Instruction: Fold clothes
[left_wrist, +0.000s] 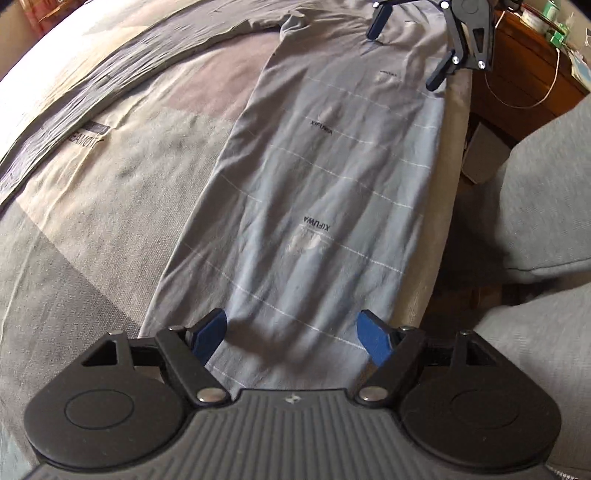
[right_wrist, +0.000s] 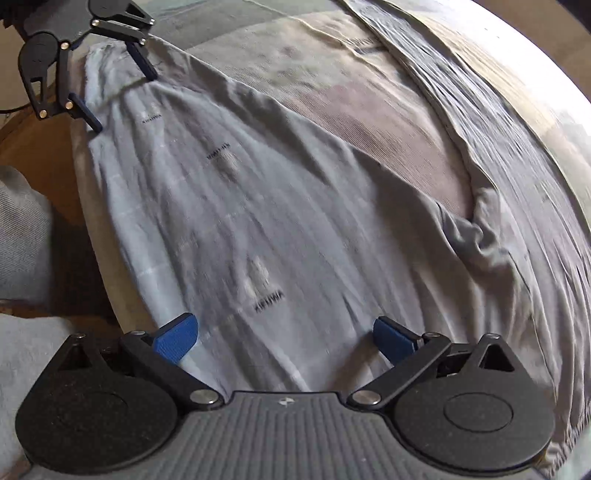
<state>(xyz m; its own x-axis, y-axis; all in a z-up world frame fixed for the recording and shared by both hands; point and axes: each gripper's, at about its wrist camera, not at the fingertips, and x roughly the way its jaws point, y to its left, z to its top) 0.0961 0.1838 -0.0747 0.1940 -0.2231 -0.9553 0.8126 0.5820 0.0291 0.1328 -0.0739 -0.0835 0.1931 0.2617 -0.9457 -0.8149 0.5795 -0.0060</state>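
Left gripper (left_wrist: 295, 338) at the bottom of its frame, jaws spread wide, nothing pinched, poised over the near end of the grey-blue shirt (left_wrist: 317, 192). Right gripper (right_wrist: 286, 338) likewise released, blue pads clear of the cloth. The shirt lies lengthwise along the bed's edge on the grey bedspread (left_wrist: 122, 206).

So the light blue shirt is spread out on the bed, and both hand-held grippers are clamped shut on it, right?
Not quite. The shirt does lie spread on the bed, but both wrist views show the left hand-held gripper and right hand-held gripper open above it.
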